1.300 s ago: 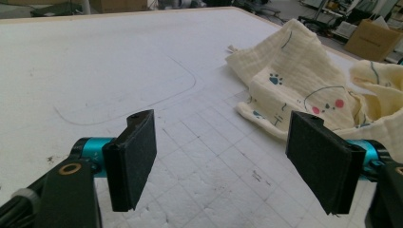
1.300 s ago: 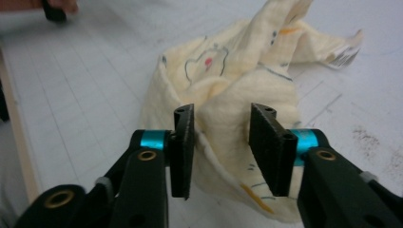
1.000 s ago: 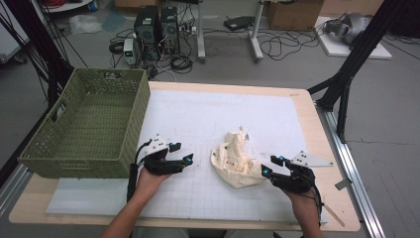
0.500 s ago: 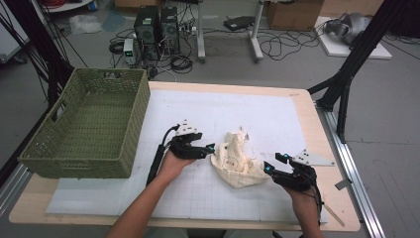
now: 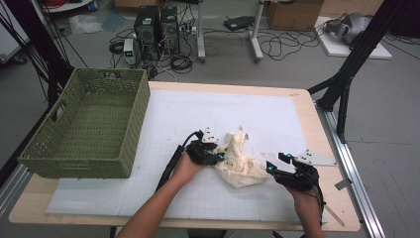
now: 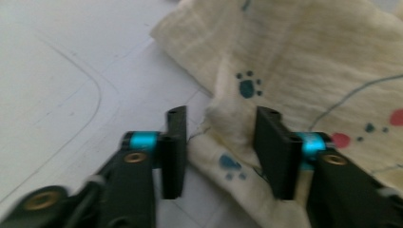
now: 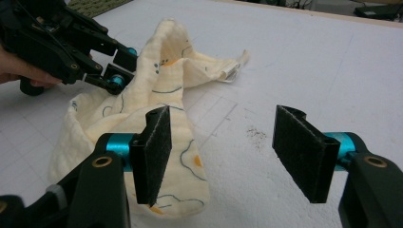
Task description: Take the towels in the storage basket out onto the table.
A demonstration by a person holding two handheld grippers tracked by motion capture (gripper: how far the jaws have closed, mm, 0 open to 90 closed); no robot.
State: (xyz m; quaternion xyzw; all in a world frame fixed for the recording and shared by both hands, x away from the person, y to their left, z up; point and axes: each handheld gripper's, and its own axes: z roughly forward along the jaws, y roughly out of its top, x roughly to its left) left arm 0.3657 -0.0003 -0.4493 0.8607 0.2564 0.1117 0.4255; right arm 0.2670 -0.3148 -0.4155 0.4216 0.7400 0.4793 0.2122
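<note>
High view first: we see a crumpled cream-yellow muslin cloth [image 5: 238,161] printed with small coloured marks lying on the white gridded mat [image 5: 208,119] that covers the wooden table [image 5: 302,96], toward the near middle. To the left, well apart from the cloth, stands a rectangular olive-green woven basket [image 5: 86,126] with cut-out handles.

Our left gripper [image 5: 214,156], black with turquoise collars, is at the cloth's left edge, held in the left hand [image 5: 185,166]. In the left gripper view its jaws stand apart, and a raised fold of the cloth [image 6: 304,80], marked with teal paw prints and red dots, rises in the gap between them; we cannot tell whether either pad touches the fabric. The same gripper [image 7: 114,69] shows in the right gripper view, its tips against the cloth's [image 7: 157,95] far side.

Our right gripper [image 5: 275,164] sits just beside the cloth's right end, held in the right hand [image 5: 304,191]. In the right gripper view its jaws are wide apart with nothing between them but bare mat; the left pad stands in front of the cloth's near end, and a small dark smudge [image 7: 254,134] marks the mat between the pads.
</note>
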